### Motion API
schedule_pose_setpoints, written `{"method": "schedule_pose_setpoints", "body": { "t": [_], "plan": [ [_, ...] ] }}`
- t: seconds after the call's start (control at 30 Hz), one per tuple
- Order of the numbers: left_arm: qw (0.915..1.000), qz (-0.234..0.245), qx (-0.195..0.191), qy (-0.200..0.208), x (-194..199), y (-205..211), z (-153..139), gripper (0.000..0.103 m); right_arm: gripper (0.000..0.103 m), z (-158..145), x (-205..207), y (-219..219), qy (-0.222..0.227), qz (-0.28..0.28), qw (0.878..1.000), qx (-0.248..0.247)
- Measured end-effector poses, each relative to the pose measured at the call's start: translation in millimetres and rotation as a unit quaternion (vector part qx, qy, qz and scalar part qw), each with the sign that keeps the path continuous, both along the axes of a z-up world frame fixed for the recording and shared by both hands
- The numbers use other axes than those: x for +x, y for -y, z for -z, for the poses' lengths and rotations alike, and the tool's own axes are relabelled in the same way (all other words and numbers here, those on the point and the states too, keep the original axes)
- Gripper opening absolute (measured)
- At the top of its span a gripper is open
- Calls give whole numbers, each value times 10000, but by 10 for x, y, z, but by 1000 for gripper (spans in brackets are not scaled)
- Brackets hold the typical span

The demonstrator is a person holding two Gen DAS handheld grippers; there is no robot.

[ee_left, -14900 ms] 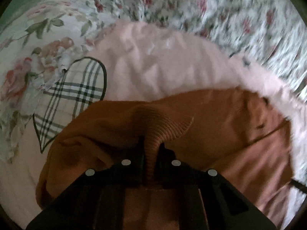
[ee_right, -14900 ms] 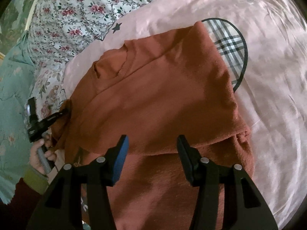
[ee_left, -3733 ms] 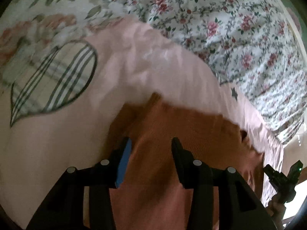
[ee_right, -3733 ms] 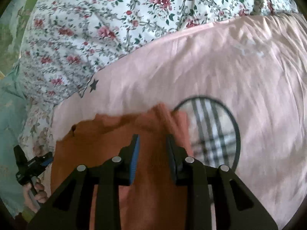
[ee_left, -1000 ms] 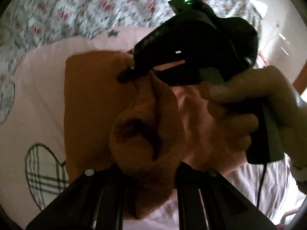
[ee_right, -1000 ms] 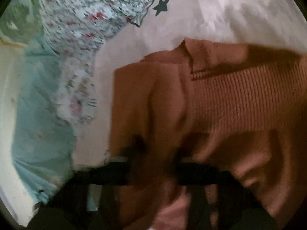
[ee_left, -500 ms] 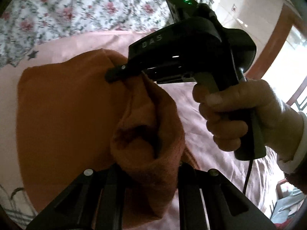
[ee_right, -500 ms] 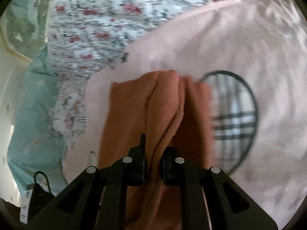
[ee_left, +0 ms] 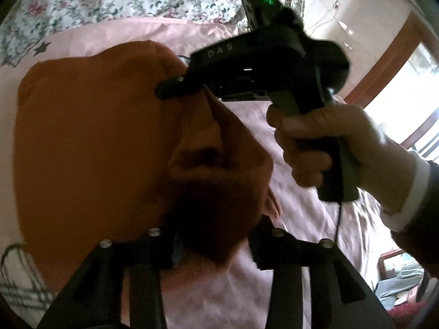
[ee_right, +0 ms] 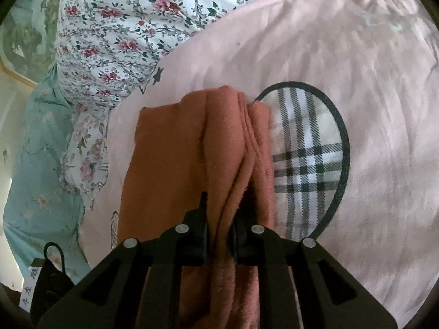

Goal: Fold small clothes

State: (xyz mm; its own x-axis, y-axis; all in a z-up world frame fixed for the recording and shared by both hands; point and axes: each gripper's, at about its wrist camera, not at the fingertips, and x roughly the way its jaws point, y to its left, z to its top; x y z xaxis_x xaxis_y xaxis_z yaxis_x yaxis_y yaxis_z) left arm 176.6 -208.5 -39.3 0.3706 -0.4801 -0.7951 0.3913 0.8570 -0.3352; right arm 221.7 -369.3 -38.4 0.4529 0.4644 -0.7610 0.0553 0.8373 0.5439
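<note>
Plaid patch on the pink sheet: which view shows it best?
Right wrist view: the plaid patch lies nearly whole beside the sweater, only its left edge covered. Left wrist view shows just a blurred corner at the lower left.

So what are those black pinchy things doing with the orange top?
A person holds a gripper in each hand and is folding the orange top on a pink blanket. The right gripper pinches a bunched fold of it. The left gripper has more of the top bunched between its fingers. The fold is not finished yet.
</note>
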Motion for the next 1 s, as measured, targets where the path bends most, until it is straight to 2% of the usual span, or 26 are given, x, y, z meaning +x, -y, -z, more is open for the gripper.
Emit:
{"method": "schedule_pose_setpoints", "body": {
  "t": [0.1, 0.13, 0.17, 0.2, 0.27, 0.37, 0.47, 0.6, 0.7, 0.77, 0.83, 0.87, 0.9, 0.93, 0.97, 1.0],
  "plan": [
    [9997, -251, -58, 22, -167, -274, -124, 58, 25, -55, -87, 37, -96, 228, 9996, -122],
    [9990, -444, -53, 41, -189, -398, -165, 61, 33, -89, -133, 59, -67, 315, 9994, -119],
    [9981, -615, -55, 46, -199, -482, -190, 68, 46, -136, -198, 80, 16, 404, 9991, -90],
    [9966, -814, -81, 37, -185, -602, -205, 72, 63, -172, -257, 95, 92, 480, 9988, -84],
    [9918, -1267, -157, -24, -143, -868, -205, 74, 78, -236, -391, 116, 206, 653, 9976, -138],
    [9821, -1851, -261, -249, 72, -1221, -74, 79, 79, -199, -464, 106, 104, 557, 9984, 52],
    [9721, -2157, -626, -678, 323, -1462, 151, 79, 79, -119, -467, 73, -40, 433, 9990, 81],
    [9647, -2336, -737, -962, 579, -1561, 368, 80, 79, -25, -434, 69, -130, 379, 9986, 334],
    [9599, -2351, -964, -1181, 779, -1565, 536, 82, 79, 61, -361, 41, -218, 305, 9985, 399],
    [9616, -2280, -1045, -1114, 871, -1510, 579, 80, 79, 138, -299, -4, -287, 239, 9984, 429],
    [9658, -2161, -981, -1040, 932, -1434, 597, 71, 75, 180, -253, -48, -297, 203, 9985, 412],
    [9691, -2063, -921, -994, 950, -1402, 595, 57, 62, 195, -237, -60, -326, 186, 9986, 374],
    [9712, -1997, -874, -963, 926, -1383, 586, 44, 38, 232, -214, -85, -442, 162, 9984, 304],
    [9728, -1945, -856, -925, 924, -1372, 569, 39, 33, 261, -201, -99, -519, 163, 9978, 370],
    [9739, -1917, -871, -848, 924, -1358, 525, 28, 27, 260, -206, -101, -500, 190, 9974, 481],
    [9746, -1881, -927, -782, 894, -1371, 473, 25, 26, 233, -214, -117, -441, 187, 9974, 537]
  ]
}}
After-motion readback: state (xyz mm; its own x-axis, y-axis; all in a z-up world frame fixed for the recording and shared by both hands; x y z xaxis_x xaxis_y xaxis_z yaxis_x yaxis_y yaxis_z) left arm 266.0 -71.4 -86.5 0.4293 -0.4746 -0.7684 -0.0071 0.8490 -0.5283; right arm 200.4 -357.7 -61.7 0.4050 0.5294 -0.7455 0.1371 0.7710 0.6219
